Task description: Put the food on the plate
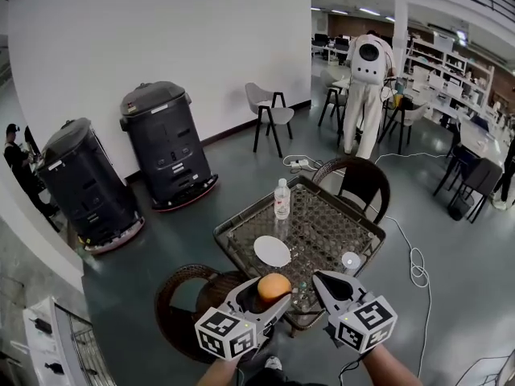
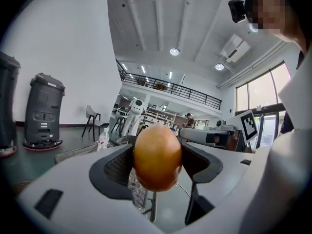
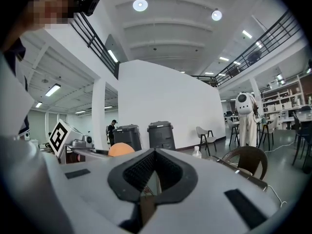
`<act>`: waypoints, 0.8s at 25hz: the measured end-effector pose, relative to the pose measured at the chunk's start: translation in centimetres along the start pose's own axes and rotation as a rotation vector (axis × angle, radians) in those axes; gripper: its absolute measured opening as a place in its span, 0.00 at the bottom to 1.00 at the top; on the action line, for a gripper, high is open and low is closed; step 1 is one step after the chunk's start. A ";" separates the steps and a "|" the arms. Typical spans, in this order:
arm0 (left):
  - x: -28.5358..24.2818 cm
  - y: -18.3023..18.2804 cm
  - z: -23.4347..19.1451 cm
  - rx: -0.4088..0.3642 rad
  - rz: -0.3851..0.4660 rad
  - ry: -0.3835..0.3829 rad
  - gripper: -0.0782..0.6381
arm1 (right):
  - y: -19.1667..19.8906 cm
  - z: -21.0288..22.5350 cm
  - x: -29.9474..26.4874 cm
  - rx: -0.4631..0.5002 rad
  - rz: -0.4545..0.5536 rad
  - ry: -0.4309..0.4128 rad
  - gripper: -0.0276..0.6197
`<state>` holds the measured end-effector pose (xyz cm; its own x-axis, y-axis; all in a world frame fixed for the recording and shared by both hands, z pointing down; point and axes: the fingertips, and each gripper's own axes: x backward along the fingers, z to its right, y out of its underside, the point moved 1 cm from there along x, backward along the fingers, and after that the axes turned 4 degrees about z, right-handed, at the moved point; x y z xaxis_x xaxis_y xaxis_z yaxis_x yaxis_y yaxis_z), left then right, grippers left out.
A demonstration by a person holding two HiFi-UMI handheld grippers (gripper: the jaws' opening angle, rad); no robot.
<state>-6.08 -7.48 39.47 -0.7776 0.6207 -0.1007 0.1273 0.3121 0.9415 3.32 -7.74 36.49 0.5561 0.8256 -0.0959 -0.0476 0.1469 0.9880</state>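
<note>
An orange round fruit is clamped between the jaws of my left gripper, held in the air over the near edge of the small glass-topped table. In the left gripper view the fruit fills the gap between the two dark pads. A white plate lies on the table just beyond the fruit. My right gripper hovers beside it on the right, jaws closed together with nothing between them. The fruit shows at the left in the right gripper view.
A clear water bottle stands at the table's far-left part and a small white lid lies near its right edge. Wicker chairs stand at the far and near sides. Two dark robot bases stand by the wall. A cable trails on the floor.
</note>
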 end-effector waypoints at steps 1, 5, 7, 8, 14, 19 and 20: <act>-0.3 -0.2 -0.7 0.002 -0.005 0.005 0.55 | 0.0 0.2 -0.8 -0.002 -0.003 0.007 0.05; -1.2 -0.9 -3.2 -0.001 -0.013 0.022 0.55 | 0.3 1.0 -3.0 0.000 -0.014 0.033 0.05; -1.8 -1.4 -4.2 -0.005 -0.006 0.028 0.55 | 0.5 1.7 -3.7 0.006 -0.026 0.045 0.05; -2.1 -1.6 -4.6 -0.005 -0.002 0.030 0.55 | 0.7 2.0 -3.9 0.007 -0.034 0.051 0.05; -3.8 -1.7 -6.2 0.019 -0.012 0.040 0.55 | 1.1 3.5 -5.5 -0.004 -0.058 0.063 0.05; -5.0 -1.7 -7.5 0.020 -0.019 0.014 0.55 | 0.9 4.5 -7.4 -0.005 -0.059 0.030 0.05; -5.2 -1.7 -7.8 0.021 -0.020 0.005 0.55 | 0.8 4.7 -7.8 -0.005 -0.057 0.019 0.05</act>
<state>-7.03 -16.82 40.90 -0.7830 0.6109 -0.1174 0.1252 0.3396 0.9322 2.90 -16.61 38.64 0.5420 0.8261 -0.1542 -0.0202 0.1963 0.9803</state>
